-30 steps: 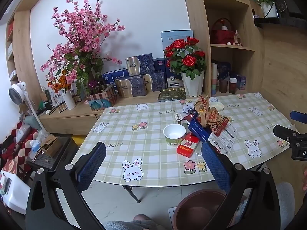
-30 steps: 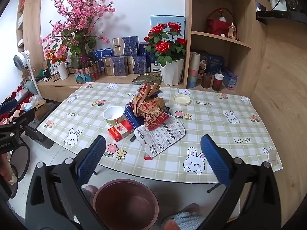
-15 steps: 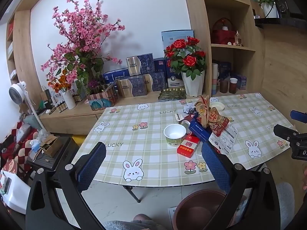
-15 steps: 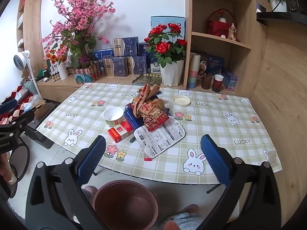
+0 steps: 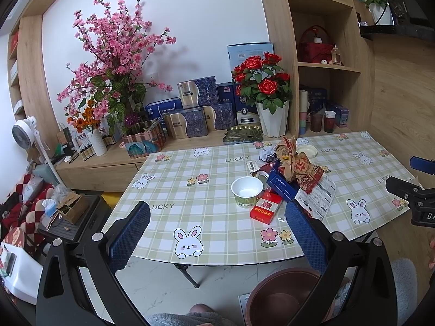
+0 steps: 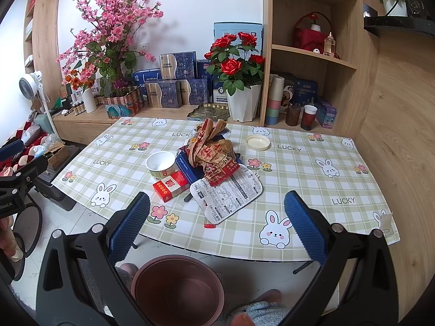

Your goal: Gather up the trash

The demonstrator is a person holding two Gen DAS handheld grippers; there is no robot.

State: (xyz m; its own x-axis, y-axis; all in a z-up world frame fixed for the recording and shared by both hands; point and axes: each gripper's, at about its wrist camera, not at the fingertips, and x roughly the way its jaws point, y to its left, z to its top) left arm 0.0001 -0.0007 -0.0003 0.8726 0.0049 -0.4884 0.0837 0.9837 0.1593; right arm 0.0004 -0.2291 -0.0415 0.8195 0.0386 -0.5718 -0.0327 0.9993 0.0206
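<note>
right wrist: trash pile [image 6: 209,165] on table [image 6: 299,179], beyond wide-apart jaws

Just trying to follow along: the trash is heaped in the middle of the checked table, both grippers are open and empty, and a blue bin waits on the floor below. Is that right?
Nearly. The bin on the floor is reddish brown, not blue, as the right wrist view shows. The rest holds: the trash is heaped mid-table, and the left gripper and right gripper are open and empty.
</note>
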